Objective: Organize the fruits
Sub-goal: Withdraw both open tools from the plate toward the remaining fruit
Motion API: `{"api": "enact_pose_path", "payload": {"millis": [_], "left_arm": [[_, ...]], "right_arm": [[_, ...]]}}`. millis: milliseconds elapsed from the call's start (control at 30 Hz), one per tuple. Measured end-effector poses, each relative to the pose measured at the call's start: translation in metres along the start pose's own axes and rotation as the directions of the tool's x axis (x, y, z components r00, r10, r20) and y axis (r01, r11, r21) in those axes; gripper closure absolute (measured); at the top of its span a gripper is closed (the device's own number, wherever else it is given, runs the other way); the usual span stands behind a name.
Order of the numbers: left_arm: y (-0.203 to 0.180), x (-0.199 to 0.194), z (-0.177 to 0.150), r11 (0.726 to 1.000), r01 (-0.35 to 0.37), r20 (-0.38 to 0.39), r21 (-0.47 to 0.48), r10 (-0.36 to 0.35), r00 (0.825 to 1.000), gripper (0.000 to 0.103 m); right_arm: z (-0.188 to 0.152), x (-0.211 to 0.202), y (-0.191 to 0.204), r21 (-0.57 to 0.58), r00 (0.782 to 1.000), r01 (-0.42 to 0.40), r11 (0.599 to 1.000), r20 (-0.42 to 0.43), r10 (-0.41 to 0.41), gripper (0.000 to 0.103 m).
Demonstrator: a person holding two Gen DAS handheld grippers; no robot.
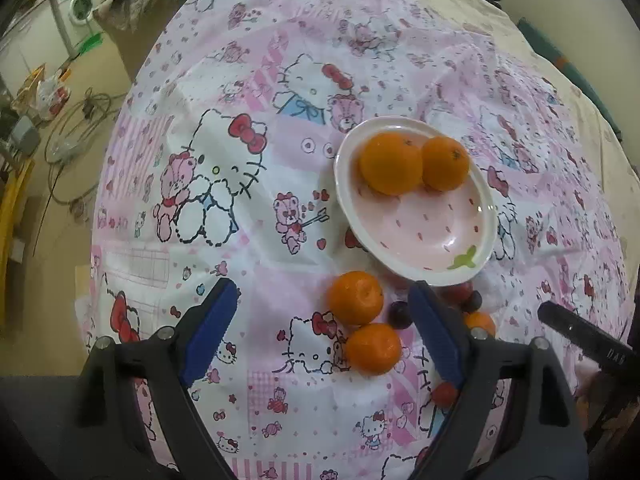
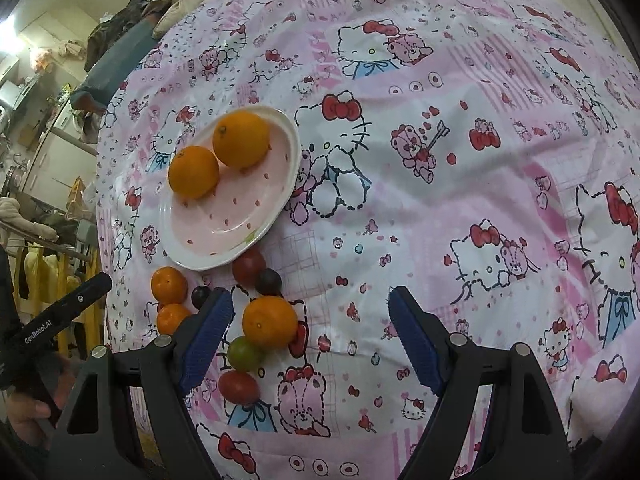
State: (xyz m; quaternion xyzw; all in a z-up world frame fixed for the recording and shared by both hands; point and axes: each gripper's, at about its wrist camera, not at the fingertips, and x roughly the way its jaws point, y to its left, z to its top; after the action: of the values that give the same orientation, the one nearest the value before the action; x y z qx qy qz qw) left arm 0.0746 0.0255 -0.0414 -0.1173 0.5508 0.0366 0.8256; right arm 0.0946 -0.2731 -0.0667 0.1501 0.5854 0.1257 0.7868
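Note:
A pink oval plate [image 1: 436, 236] [image 2: 224, 224] on the Hello Kitty cloth holds two oranges [image 1: 391, 163] [image 2: 241, 139]. Loose fruit lies on the cloth by the plate's near rim: two oranges [image 1: 355, 297] between my left gripper's fingers, another orange [image 2: 270, 322], a green tomato [image 2: 245, 354], red tomatoes [image 2: 239, 387] and dark plums [image 2: 269, 281]. My left gripper [image 1: 320, 300] is open and empty above the two loose oranges. My right gripper [image 2: 308, 308] is open and empty, its left finger beside the orange.
The cloth-covered table [image 2: 460, 184] drops off at its left edge, with floor, cables [image 1: 76, 136] and a washing machine [image 1: 80, 8] beyond. Clothes are piled at the far edge [image 2: 168, 4]. Each gripper's black handle shows in the other view [image 1: 580, 332] [image 2: 60, 312].

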Motion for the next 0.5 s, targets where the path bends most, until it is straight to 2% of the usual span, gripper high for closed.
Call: {"api": "enact_pose_path", "payload": {"millis": [200,333,433,500], "left_arm": [[-0.001,0.015,-0.004,1.000,0.010,-0.051,-0.018,-0.011,0.999,0.019],[-0.012,0.034,-0.019,1.000,0.022,-0.141,-0.001,-0.022,0.990,0.020],[-0.025,0.047,-0.029,0.999,0.024,-0.192,0.034,-0.017,0.981,0.022],[-0.034,0.052,-0.032,0.998,0.026,-0.209,0.063,-0.013,0.978,0.027]], "right_arm": [[0.003,0.007,-0.005,0.024,1.000,0.010,1.000,-0.017,-0.009,0.020],[0.006,0.008,-0.011,0.052,1.000,0.014,0.999,-0.019,-0.013,0.020],[0.007,0.009,-0.014,0.065,1.000,0.015,0.998,-0.024,-0.014,0.020],[0.007,0.009,-0.015,0.068,1.000,0.015,0.998,-0.026,-0.013,0.020]]}}
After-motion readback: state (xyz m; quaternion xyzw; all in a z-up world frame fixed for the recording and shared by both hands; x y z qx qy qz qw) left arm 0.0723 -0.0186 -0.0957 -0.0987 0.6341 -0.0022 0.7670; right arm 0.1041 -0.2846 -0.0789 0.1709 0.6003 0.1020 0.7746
